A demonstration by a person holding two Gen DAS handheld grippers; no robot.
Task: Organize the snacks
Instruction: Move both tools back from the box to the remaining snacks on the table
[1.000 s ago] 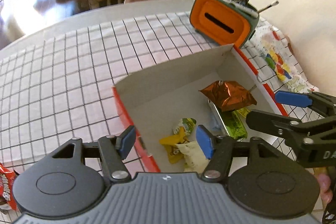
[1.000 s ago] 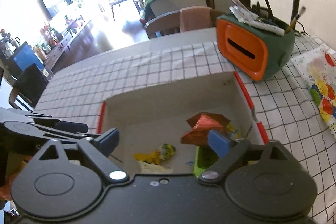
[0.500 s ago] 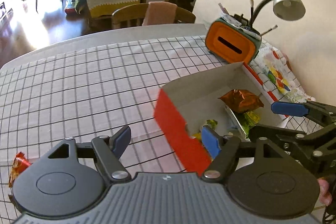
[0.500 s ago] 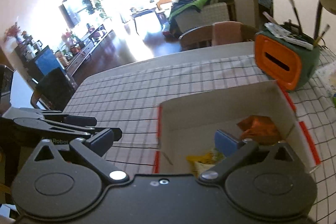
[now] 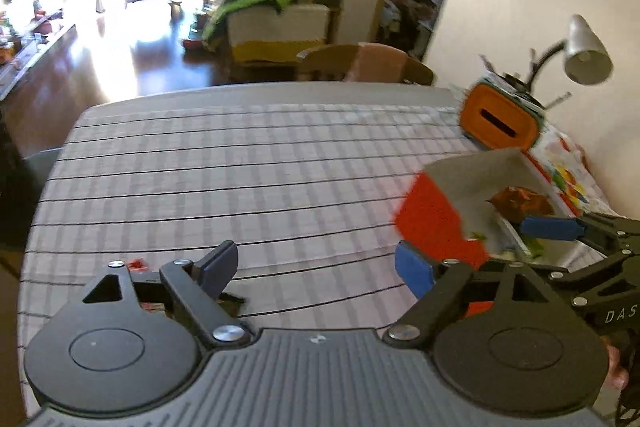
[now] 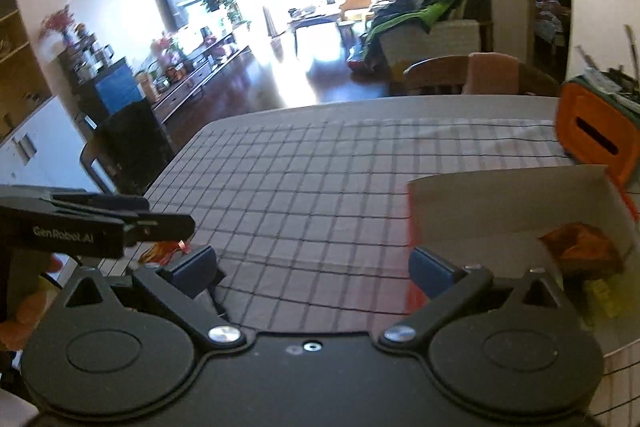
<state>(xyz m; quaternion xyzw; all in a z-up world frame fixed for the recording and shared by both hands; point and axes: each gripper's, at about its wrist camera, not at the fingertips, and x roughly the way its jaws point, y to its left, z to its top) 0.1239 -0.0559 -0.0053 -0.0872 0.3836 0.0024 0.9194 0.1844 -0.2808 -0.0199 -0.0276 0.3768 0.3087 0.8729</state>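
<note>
Sunlit living room fills the background, with a draped sofa and a chair at the top of both views; below it a grid-checked cloth covers the desk [image 5: 248, 187]. At the right of the frame sits the red-sided cardboard box [image 5: 436, 223], open at the top so snacks can be dropped in. A brown foil packet [image 5: 520, 201] and some green and yellow wrappers already lie inside it. Behind it stand an orange-fronted holder [image 5: 500, 121] with brushes and a grey lamp [image 5: 586, 53].

Both tools point away from the box, toward the bare cloth at the lower left. The left gripper [image 5: 316, 267] has its fingers opening with nothing between them; a red wrapper [image 5: 138, 264] peeks out just beyond its left finger, probably the next snack to fetch. The right gripper [image 6: 312, 269] stands fully spread and empty; in its view an orange-red wrapper [image 6: 164, 251] lies at the lower left, under the other tool.

Readable writing: "GenRobot.AI" on the left tool's side in the right view, and "DAS" on the right tool, cut off at the frame edge.
</note>
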